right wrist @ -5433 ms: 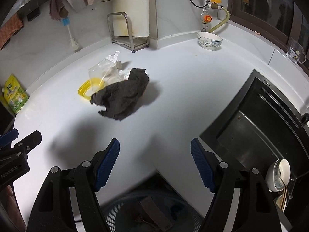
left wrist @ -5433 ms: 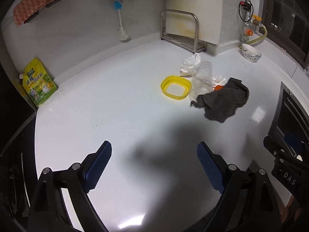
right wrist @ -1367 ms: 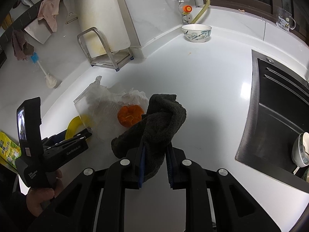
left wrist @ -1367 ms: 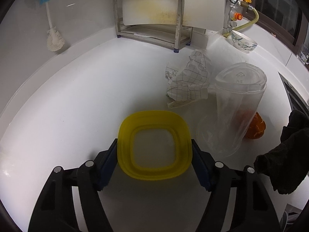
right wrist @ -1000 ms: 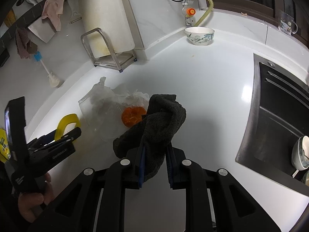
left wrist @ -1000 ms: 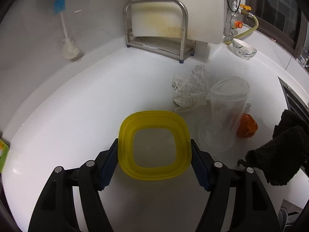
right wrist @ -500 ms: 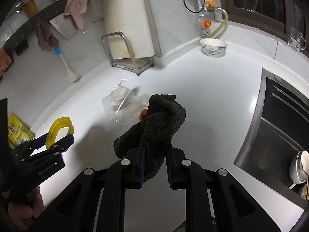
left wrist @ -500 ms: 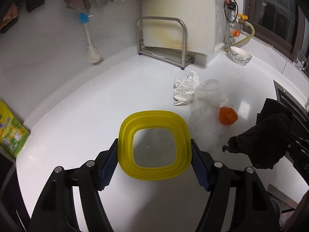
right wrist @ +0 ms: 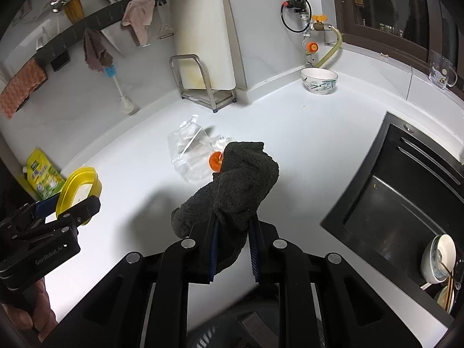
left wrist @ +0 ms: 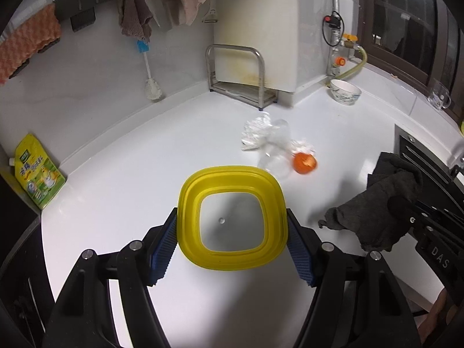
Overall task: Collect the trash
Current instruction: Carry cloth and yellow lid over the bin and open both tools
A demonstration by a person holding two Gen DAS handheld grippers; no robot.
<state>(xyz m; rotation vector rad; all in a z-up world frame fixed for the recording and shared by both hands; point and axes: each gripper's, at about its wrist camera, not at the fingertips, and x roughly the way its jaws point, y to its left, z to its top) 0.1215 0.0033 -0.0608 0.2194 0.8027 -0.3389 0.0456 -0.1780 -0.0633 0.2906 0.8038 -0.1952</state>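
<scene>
left gripper [left wrist: 232, 249] pinches yellow lid [left wrist: 232, 217] above the white surface [left wrist: 145, 168]; right gripper [right wrist: 233, 249] clamps dark cloth [right wrist: 235, 185]. orange peel [left wrist: 304, 162] beside clear cup [left wrist: 275, 150].

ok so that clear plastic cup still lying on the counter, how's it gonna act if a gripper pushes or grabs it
The clear plastic cup lies on its side on the smooth counter, so a push would probably roll or skid it. Its walls look thin and see-through, so it is likely light and may buckle under a hard squeeze. The orange peel sits against it and could get nudged along.
</scene>
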